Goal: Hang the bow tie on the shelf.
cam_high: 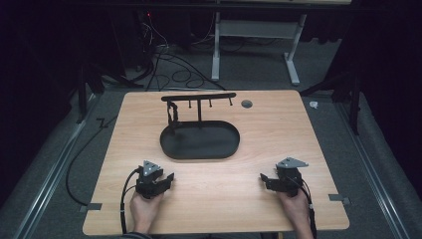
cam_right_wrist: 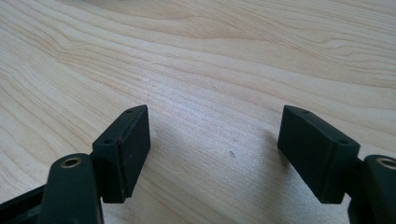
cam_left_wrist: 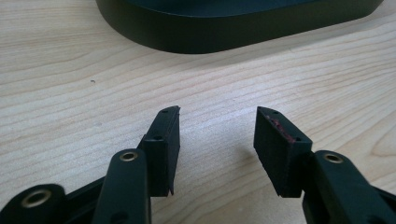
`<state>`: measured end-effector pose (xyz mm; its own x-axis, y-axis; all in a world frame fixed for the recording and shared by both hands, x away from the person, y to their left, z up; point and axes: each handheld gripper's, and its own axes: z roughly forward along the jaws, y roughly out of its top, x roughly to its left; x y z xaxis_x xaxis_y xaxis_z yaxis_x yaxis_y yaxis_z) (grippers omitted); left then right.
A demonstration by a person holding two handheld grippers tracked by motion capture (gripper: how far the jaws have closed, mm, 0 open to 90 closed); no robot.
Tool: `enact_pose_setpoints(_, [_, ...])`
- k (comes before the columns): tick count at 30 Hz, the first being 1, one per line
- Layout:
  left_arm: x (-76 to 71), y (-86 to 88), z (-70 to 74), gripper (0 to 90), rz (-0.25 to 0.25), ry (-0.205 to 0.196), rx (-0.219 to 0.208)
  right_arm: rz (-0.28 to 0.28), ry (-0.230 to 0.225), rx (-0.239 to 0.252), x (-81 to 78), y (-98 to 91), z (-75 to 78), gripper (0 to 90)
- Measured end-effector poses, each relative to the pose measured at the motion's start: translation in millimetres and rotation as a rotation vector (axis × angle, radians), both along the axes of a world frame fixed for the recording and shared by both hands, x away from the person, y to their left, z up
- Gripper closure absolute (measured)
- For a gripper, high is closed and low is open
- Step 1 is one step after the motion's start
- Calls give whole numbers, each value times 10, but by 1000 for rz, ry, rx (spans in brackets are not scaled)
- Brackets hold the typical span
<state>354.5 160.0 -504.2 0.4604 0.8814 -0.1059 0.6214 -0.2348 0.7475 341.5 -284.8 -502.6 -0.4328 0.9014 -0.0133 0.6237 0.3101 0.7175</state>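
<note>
A black oval tray (cam_high: 199, 142) with an upright rack (cam_high: 199, 97) of small hooks is seen at the centre of the wooden table (cam_high: 268, 124), a dark strap (cam_high: 172, 113) hung from the hook at its 9 o'clock end. The left gripper (cam_high: 168, 180) is held low at 7 o'clock of the tray and the right gripper (cam_high: 264, 180) at 5 o'clock, each by a hand, tips turned inward. Both pairs of jaws are spread apart with nothing between them.
</note>
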Motion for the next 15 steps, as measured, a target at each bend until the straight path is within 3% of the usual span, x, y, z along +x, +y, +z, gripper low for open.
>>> enact_pose_setpoints(4, [-4,-18,-11,509,2,-17,14,0,0,0,0,0,0,266])
enact_pose_setpoints(10, [-27,-88,-26,474,-13,-49,77,0,0,0,0,0,0,266])
enact_pose_setpoints(15, [-24,-86,-26,451,-5,-46,75,0,0,0,0,0,0,266])
